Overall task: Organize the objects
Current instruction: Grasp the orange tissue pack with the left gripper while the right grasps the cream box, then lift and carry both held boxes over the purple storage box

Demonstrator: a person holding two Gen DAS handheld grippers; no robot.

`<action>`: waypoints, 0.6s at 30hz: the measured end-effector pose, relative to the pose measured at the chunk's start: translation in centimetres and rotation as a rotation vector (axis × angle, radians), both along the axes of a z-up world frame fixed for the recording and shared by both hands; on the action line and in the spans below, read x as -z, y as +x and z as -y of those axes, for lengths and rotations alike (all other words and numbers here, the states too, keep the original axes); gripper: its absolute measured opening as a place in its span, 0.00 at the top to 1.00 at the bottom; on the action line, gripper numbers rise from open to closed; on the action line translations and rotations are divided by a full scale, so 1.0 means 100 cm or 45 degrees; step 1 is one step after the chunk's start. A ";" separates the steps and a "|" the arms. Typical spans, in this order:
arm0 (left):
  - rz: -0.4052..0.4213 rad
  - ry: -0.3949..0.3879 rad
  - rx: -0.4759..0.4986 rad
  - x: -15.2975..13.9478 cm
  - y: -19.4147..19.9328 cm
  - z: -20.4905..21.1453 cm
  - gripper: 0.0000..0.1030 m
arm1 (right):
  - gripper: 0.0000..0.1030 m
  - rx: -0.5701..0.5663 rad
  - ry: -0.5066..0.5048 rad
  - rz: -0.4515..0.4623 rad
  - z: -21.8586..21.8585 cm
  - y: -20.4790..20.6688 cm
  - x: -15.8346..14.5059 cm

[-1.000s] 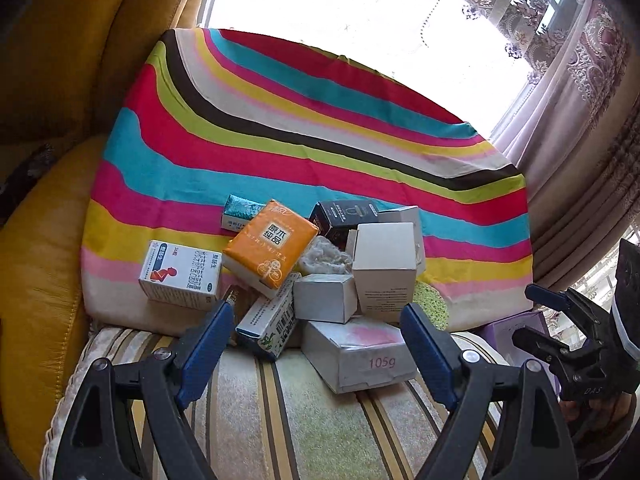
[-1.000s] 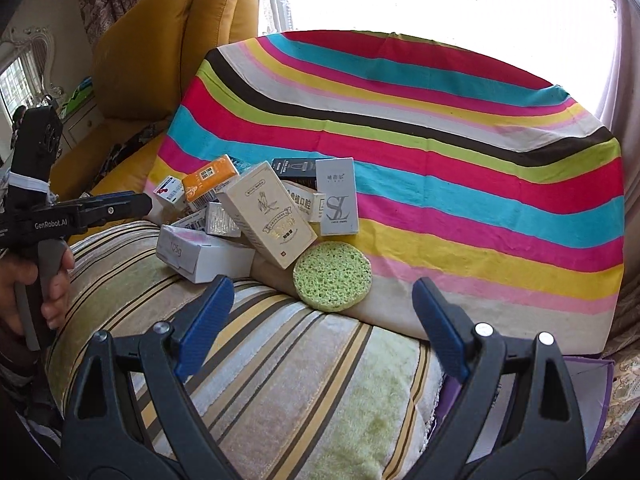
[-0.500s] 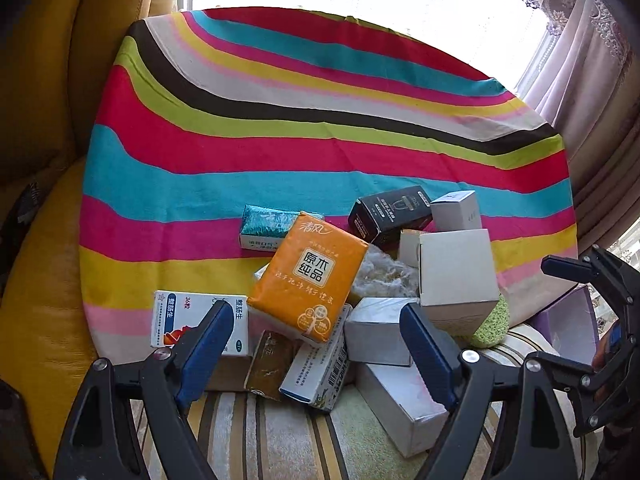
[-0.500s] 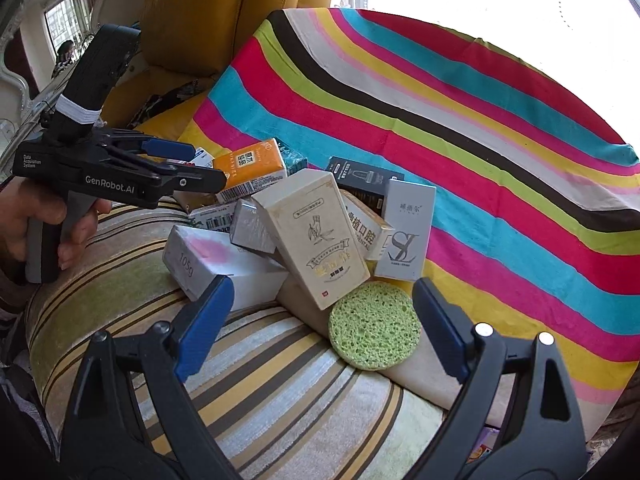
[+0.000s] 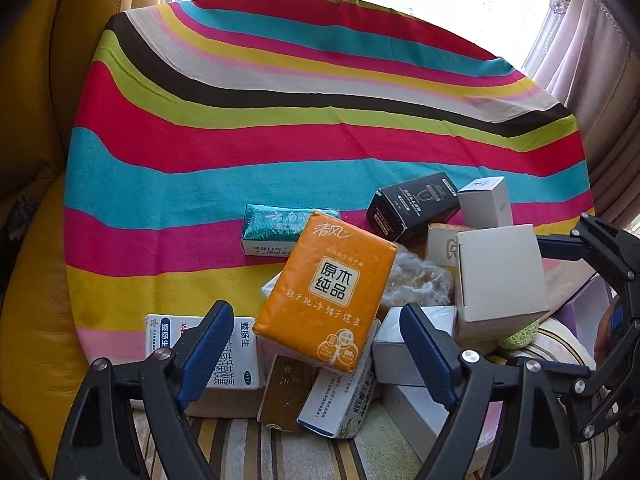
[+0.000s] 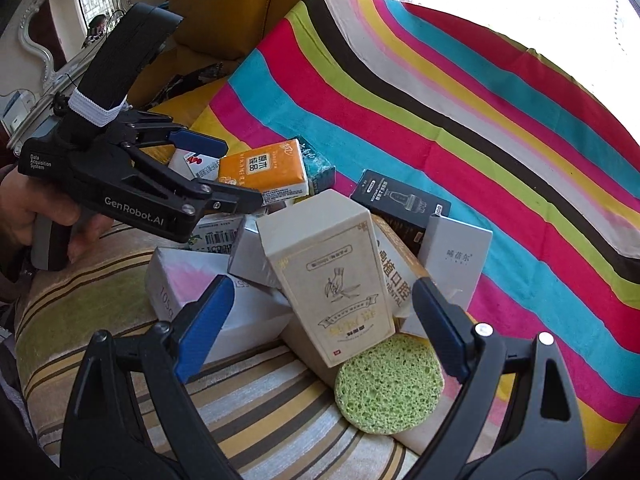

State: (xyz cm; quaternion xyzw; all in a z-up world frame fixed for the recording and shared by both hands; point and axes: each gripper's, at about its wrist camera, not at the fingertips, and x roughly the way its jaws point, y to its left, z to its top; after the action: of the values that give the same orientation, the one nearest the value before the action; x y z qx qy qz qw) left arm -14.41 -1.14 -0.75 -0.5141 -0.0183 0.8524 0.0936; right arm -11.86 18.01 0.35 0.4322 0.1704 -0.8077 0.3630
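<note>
A heap of small boxes lies at the near edge of a striped cloth (image 5: pixel 280 152). An orange tissue pack (image 5: pixel 326 300) lies on top of the heap; it also shows in the right wrist view (image 6: pixel 262 170). My left gripper (image 5: pixel 316 348) is open, its fingers on either side of the pack's near end, not touching. My right gripper (image 6: pixel 320 324) is open in front of a tall cream box (image 6: pixel 332 276), above a green round sponge (image 6: pixel 390 384). The left gripper shows in the right wrist view (image 6: pixel 224 172), open over the heap.
Around the pack lie a teal packet (image 5: pixel 280 228), a black box (image 5: pixel 416 208), a white medicine box (image 5: pixel 236 356), a grey box (image 5: pixel 500 276) and a white box marked 105g (image 6: pixel 192 284). A yellow sofa (image 5: pixel 32 240) stands to the left, curtains to the right.
Both grippers have moved forward toward the heap. The left one now brackets the near end of the orange pack; the right one has closed in on the cream box. Both stay open.
</note>
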 end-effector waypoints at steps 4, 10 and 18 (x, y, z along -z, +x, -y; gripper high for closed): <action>0.004 -0.014 0.020 0.003 -0.001 -0.004 0.29 | 0.17 -0.022 -0.004 0.039 0.005 -0.004 0.009; -0.004 -0.050 0.042 0.003 0.001 -0.010 0.43 | 0.35 0.019 -0.009 0.084 0.002 -0.011 0.019; -0.027 -0.051 0.010 0.000 0.006 -0.006 0.45 | 0.45 0.078 -0.042 0.090 -0.007 -0.008 0.014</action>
State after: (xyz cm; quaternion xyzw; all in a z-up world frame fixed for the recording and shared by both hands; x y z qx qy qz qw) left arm -13.81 -0.56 -0.74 -0.5067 0.0017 0.8578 0.0867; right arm -12.61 18.69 -1.08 0.4596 0.1309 -0.8053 0.3509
